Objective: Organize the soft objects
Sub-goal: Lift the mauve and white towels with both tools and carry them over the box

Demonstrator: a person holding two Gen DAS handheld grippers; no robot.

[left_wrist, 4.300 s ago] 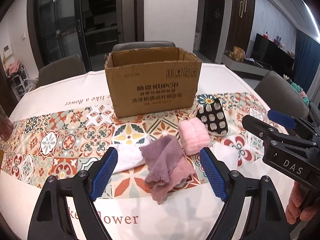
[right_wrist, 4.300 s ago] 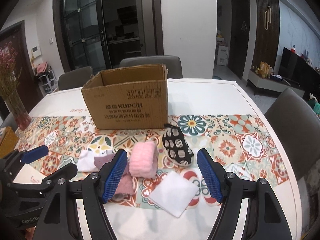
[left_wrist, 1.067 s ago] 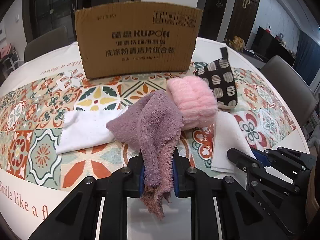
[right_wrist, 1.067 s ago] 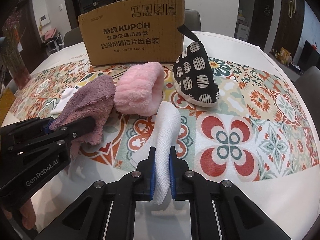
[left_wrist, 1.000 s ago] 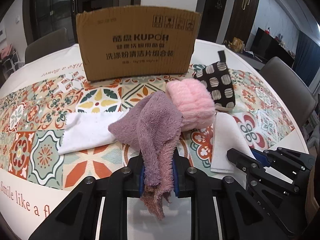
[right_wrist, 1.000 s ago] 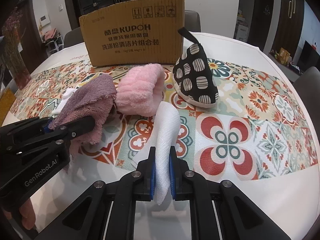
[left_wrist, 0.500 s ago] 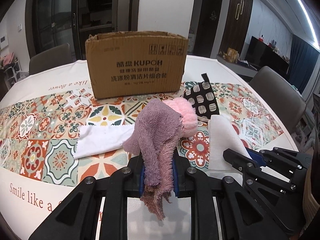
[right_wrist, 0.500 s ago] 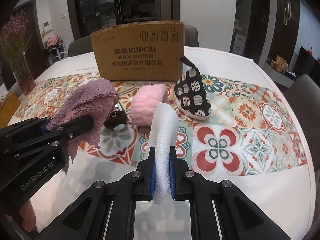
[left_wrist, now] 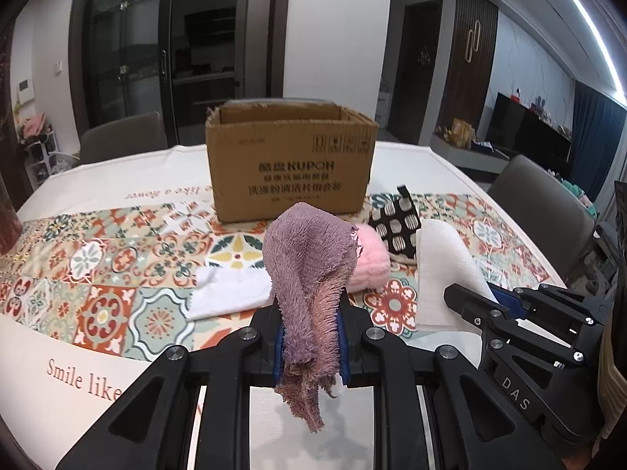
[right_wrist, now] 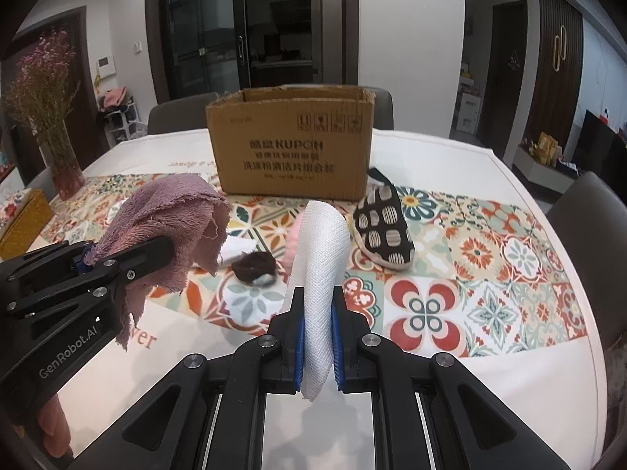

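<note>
Dining table, box at far edge. My left gripper clamps purple towel, right gripper clamps white cloth; both lifted clear for boxing.

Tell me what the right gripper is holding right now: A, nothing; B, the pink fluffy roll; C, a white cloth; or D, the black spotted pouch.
C: in the right wrist view, the right gripper is clamped on a white cloth, which stands up between its blue pads.
</note>
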